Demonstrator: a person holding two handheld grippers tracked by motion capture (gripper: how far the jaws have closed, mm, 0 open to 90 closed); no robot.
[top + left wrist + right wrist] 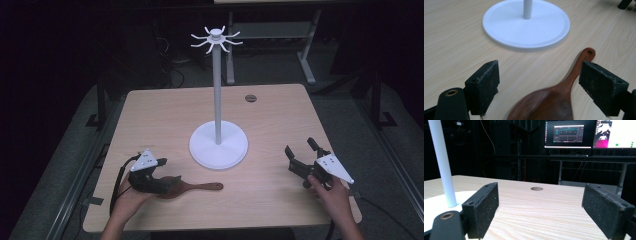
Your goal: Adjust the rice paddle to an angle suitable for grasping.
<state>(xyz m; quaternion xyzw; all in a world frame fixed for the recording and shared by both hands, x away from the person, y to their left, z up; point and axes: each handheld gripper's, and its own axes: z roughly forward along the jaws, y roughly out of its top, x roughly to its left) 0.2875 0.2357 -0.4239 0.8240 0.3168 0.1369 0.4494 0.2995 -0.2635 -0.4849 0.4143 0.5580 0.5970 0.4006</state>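
We hold our left gripper (539,82) wide open astride the dark brown wooden spoon (554,100), which lies flat near the table's front edge, just beside the white round-based stand (526,25). Our right gripper (301,155) gapes empty over bare light wooden table (280,120), well apart from both.

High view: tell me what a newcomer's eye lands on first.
The tall white stand with hooks at its top rises from the middle of the table. At the near left, the left gripper hangs open over a dark wooden spoon; the right gripper hovers open at the right.
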